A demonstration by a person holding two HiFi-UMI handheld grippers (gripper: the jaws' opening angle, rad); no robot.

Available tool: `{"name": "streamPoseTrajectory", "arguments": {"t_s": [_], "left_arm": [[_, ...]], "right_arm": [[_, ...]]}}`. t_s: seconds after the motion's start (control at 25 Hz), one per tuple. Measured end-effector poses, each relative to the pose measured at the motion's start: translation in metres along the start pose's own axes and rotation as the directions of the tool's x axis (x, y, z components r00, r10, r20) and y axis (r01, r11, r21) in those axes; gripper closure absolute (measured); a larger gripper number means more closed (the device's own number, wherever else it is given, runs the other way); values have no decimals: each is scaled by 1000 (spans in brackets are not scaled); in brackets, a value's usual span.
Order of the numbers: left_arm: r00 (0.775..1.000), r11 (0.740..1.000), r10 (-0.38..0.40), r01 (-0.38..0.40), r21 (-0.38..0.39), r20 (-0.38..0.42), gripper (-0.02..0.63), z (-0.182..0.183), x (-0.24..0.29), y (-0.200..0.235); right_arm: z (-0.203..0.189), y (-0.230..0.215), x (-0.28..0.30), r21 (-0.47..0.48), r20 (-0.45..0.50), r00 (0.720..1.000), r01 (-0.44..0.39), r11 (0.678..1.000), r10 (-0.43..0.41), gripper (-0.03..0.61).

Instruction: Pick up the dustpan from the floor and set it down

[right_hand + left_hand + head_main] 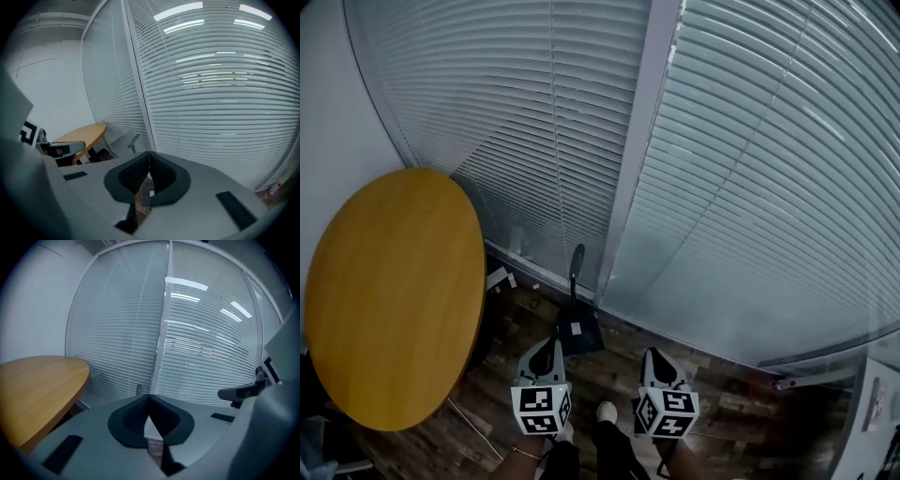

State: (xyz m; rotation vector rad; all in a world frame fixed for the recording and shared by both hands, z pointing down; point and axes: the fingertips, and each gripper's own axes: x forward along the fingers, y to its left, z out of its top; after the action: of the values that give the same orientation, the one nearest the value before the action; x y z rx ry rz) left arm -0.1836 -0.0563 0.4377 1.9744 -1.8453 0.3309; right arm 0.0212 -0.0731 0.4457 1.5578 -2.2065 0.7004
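Slatted window blinds (750, 187) fill the wall ahead, above a dark wooden floor (741, 412). A round yellow tabletop (394, 291) stands at the left. The black dustpan (579, 330) rests on the floor at the foot of the blinds' frame post, its handle upright, just ahead of the left tool (547, 349). The right tool (657, 360) is beside the left one. Both tools have their jaws pressed together, with nothing between them.

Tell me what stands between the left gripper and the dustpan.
Nothing visible does. The dustpan stands on the floor by the blinds, just ahead of the shut left gripper.
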Motion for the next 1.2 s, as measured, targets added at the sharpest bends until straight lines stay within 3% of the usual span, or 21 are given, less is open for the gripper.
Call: {"name": "streamPoseTrajectory", "arguments": {"t_s": [0.28,0.52,0.8,1.12,1.2], "left_arm": [[996,1000,12,-14,-23,-88,609,-60,20,15],[993,999,9,-13,-33,-121,609,-84,41,20],[995,993,-27,16,-116,-96,609,-84,56,22],[996,996,-46,40,-81,-79,602,-84,87,28],[995,996,-55,49,-79,-84,544,-86,96,30]], "right_arm": [[-58,-4,18,15,-92,995,39,999,-37,546],[-75,-8,39,17,-118,991,59,998,-57,546],[-81,-12,46,13,-131,989,67,998,-65,546],[-89,-20,63,19,-148,986,83,996,-79,546],[-91,-23,68,20,-149,985,86,996,-83,546]]}}
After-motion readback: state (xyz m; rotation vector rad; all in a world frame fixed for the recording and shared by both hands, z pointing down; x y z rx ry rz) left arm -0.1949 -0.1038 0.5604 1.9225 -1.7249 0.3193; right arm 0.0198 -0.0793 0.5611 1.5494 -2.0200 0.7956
